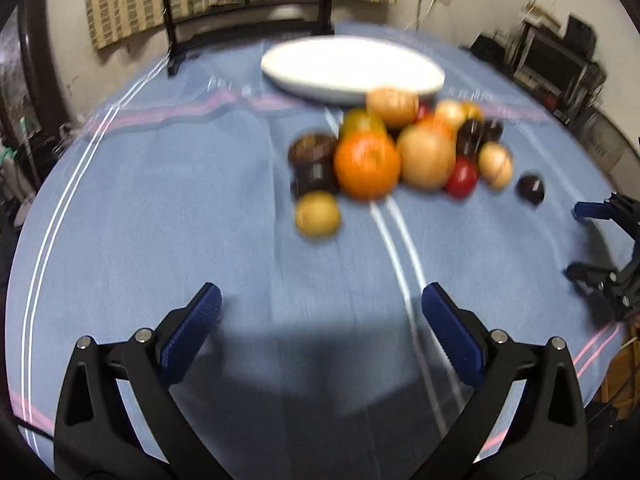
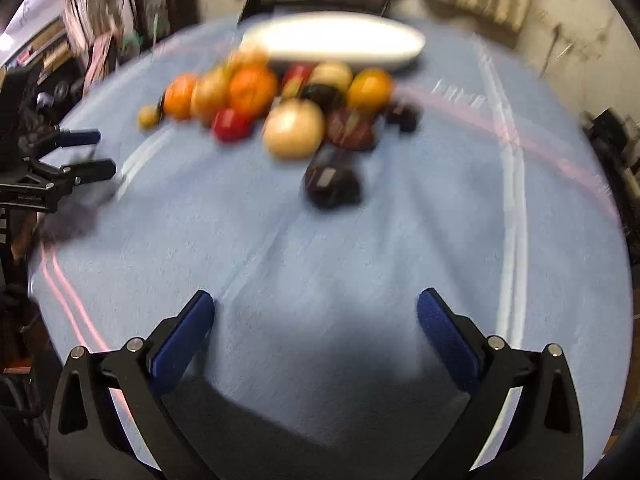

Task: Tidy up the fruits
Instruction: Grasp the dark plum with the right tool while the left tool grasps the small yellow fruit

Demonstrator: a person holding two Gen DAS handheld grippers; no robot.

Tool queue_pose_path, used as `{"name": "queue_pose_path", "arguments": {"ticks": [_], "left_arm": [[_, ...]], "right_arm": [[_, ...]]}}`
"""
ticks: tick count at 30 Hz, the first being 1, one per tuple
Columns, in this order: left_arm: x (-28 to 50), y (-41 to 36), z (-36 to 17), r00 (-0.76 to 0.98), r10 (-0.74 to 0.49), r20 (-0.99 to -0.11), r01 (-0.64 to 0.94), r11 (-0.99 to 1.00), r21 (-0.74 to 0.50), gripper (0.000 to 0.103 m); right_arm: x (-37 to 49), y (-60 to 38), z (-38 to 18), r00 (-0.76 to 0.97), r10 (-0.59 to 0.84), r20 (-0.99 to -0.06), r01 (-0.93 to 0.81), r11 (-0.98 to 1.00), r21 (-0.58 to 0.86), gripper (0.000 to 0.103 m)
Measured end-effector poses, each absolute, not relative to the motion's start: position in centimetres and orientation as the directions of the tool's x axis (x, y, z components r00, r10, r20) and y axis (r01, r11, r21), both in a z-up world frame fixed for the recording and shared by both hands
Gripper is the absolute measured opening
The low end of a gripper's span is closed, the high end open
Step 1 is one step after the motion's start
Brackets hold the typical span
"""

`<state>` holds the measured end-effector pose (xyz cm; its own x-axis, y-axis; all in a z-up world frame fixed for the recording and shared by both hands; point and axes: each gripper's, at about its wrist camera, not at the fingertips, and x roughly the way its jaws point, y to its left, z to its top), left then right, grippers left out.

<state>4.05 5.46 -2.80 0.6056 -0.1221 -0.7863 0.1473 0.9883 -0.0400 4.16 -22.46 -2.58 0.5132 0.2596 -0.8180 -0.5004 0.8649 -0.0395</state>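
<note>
At the far middle of the blue tablecloth [image 1: 160, 208], the fruit pile [image 1: 400, 148] sits just near of the white plate [image 1: 352, 68], which looks bare, so by my reading nothing is sorted yet. Both the left gripper [image 1: 320, 316] and right gripper [image 2: 316, 316] hover with fingers spread, holding nothing. Only the right wrist view shows a dark fruit [image 2: 332, 184] lying nearest; the left shows a small yellow one [image 1: 318, 214].

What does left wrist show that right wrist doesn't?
Left wrist only: the left tongs up close, open, and dark shelving at far right. Right wrist only: the right tongs up close, open, and cluttered shelves at far left. Both: the white plate, the fruit pile, the blue tablecloth, all motion-blurred.
</note>
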Motion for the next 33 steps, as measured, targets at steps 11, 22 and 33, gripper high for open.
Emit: {"name": "queue_pose_path", "arguments": {"ticks": [11, 22, 33], "left_arm": [[8.6, 4.2, -3.4, 0.575, -0.206, -0.792, 0.226, 0.97, -0.089, 0.093], [9.1, 3.4, -3.9, 0.538, -0.234, -0.81, 0.27, 0.958, -0.098, 0.071], [8.6, 5.6, -3.6, 0.557, -0.252, -0.792, 0.224, 0.963, -0.149, 0.028]], "right_arm": [[8.7, -22.8, -1.1, 0.511, 0.402, -0.76, -0.525, 0.846, 0.094, 0.083], [10.7, -22.0, -2.7, 0.417, 0.431, -0.8, -0.54, 0.825, 0.163, 0.06], [9.7, -22.4, -2.1, 0.454, 0.409, -0.792, -0.556, 0.824, 0.107, 0.039]]}}
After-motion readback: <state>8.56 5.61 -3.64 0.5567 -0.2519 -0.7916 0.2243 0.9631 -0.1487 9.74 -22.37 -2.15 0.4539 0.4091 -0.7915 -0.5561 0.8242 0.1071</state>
